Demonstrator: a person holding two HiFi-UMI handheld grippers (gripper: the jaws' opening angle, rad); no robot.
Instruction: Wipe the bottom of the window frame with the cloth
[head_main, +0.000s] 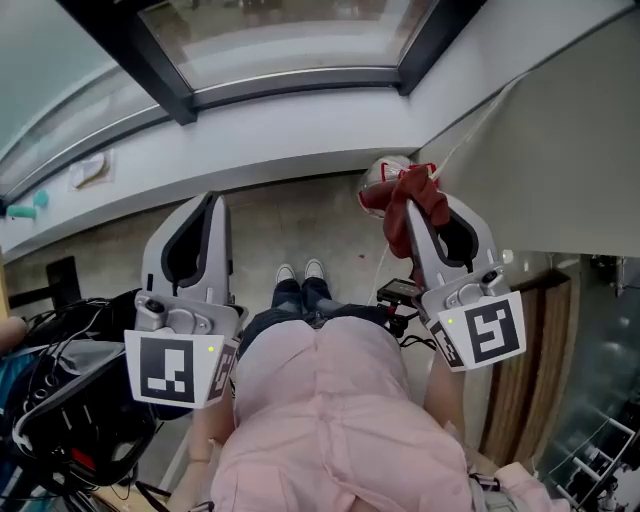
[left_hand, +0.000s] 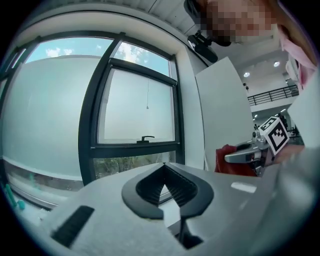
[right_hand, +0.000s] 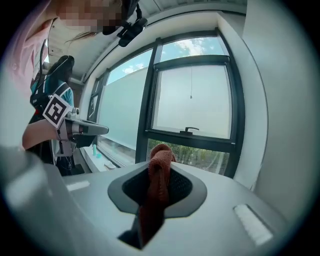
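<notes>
So the big window fills the top of the head view, with the bottom rail of the dark window frame (head_main: 290, 88) running across the upper middle and a wide white sill (head_main: 250, 150) right below it. Both grippers sit lower, around the middle of the frame, apart from the sill as far as I can tell. The left gripper (head_main: 212, 205) is left of centre with its jaws closed on nothing; in its own view you just see glass through the little gap behind the tips. The right gripper (head_main: 415, 210) is right of centre and clamped on the red cloth (head_main: 408, 195), which bunches up past the tips and hangs down through the jaws in the right gripper view (right_hand: 159, 172). Looks to me like the wipe hasn't started yet, more like lining up. Next move is probably pushing the right gripper forward to that bottom rail, tilting so the cloth touches rather than the plastic, then dragging along.
</notes>
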